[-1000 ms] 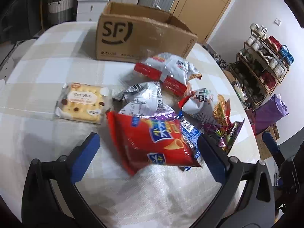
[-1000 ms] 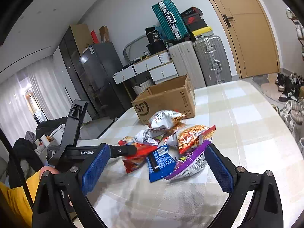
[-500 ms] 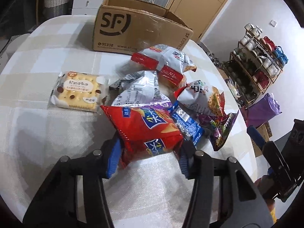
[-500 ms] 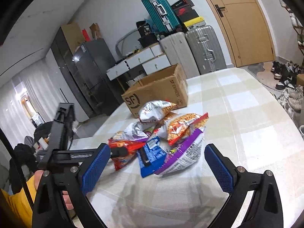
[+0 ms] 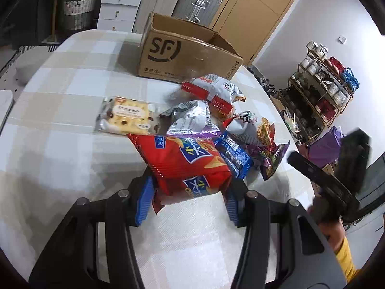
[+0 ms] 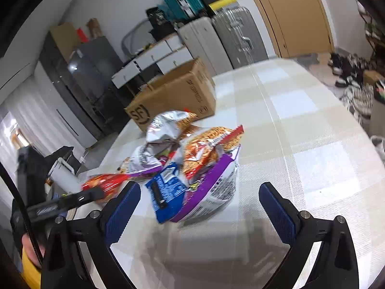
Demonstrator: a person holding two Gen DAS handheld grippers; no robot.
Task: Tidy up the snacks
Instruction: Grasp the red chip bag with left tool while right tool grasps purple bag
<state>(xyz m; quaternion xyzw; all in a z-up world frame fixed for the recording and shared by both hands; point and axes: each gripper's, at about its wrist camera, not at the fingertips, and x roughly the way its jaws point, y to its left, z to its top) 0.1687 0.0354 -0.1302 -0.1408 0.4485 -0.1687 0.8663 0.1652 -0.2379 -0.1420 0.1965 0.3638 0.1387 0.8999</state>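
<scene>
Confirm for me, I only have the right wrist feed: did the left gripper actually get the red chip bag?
Observer: Yes. The left gripper is shut on the red chip bag, pads pressing both sides of its near end.
Operator: Anything left of the pile I can't see?
Observer: A clear-wrapped biscuit pack lies flat, apart from the heap.
Operator: Does the box have print on the side facing the left camera?
Observer: The cardboard box shows a large SF logo on that face; its top is open.
</scene>
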